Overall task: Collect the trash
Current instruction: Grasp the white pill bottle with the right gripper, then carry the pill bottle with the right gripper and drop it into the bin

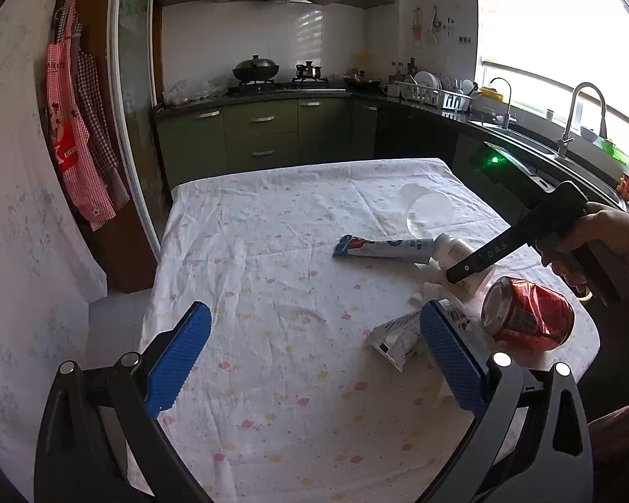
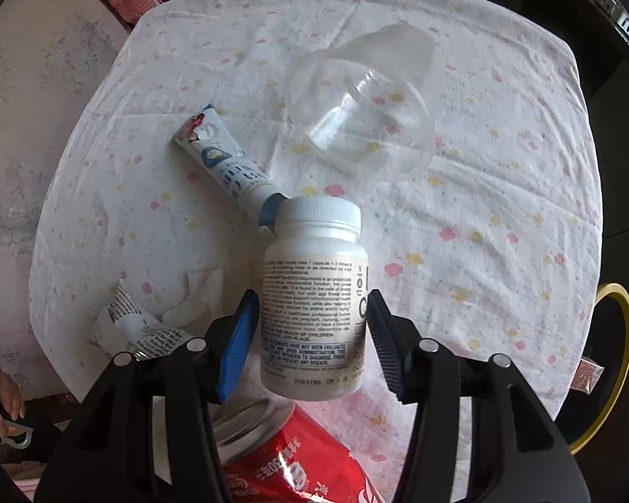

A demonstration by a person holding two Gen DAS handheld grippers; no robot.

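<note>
Right gripper (image 2: pixel 312 337) has its blue-padded jaws pressed against both sides of the white pill bottle (image 2: pixel 314 293), clamped on its lower body at frame centre. The bottle's white cap points up-frame. Its label carries fine print, with "KEEP OUT OF THE REACH OF CHILDREN" and the stamp "2093786" near the base just legible.

Left gripper (image 1: pixel 314 352) hangs over the table with jaws wide apart, nothing between them.

Just above the bottle's cap, a squeezed tube (image 2: pixel 226 163) with blue graphics lies diagonally, its blue cap touching the bottle. A clear plastic cup (image 2: pixel 360 113) lies on its side in the upper middle. Bottom centre, a crushed red can (image 2: pixel 289 457) with white Chinese lettering. Lower left, a crumpled printed wrapper (image 2: pixel 138 327) beside white tissue (image 2: pixel 197 293). All rest on the floral tablecloth (image 2: pixel 482 209).
</note>
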